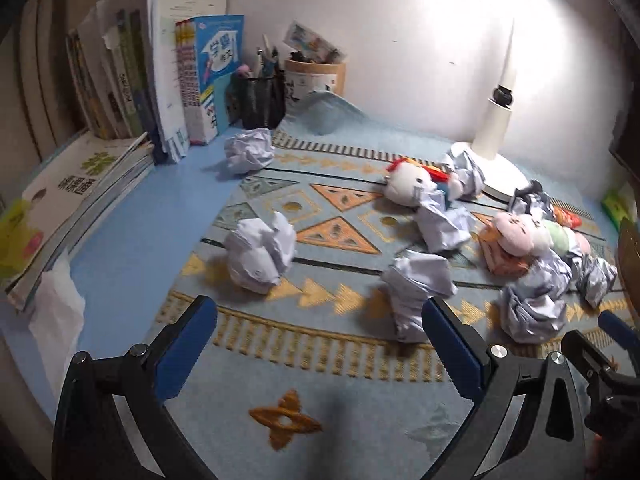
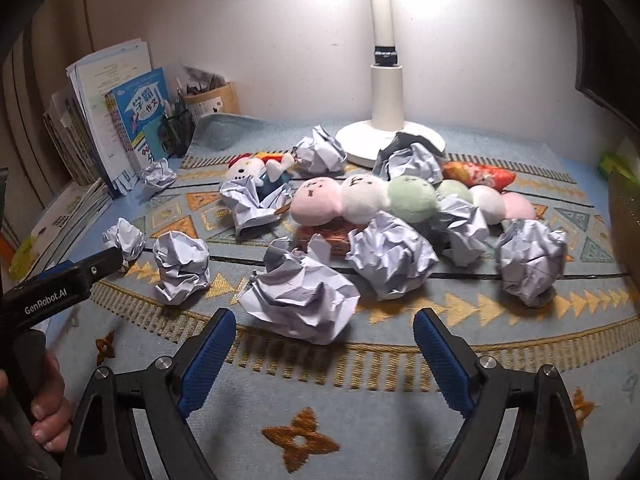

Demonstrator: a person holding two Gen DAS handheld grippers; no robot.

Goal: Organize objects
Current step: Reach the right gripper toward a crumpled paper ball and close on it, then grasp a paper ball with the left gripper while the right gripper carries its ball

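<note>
Several crumpled paper balls lie on a patterned blue mat [image 1: 344, 364] [image 2: 360, 384]. My left gripper [image 1: 320, 320] is open and empty, above the mat; one paper ball [image 1: 262, 254] lies ahead of it on the left, another [image 1: 416, 292] just off its right finger. My right gripper [image 2: 324, 330] is open and empty, with a paper ball [image 2: 304, 298] just ahead between its fingertips. A white cat plush [image 2: 250, 170] [image 1: 410, 182] and a pink, white and green dumpling plush [image 2: 372, 198] [image 1: 524, 232] lie among the paper. The left gripper also shows at the left of the right wrist view [image 2: 60, 284].
Upright books [image 1: 160, 80] [image 2: 120, 120] and a flat book stack [image 1: 72, 196] stand at the left. A mesh pen holder [image 1: 258, 96] and a round cup [image 1: 314, 78] sit behind. A white desk lamp base [image 2: 388, 136] [image 1: 496, 168] stands at the back. An orange packet [image 2: 476, 174] lies near it.
</note>
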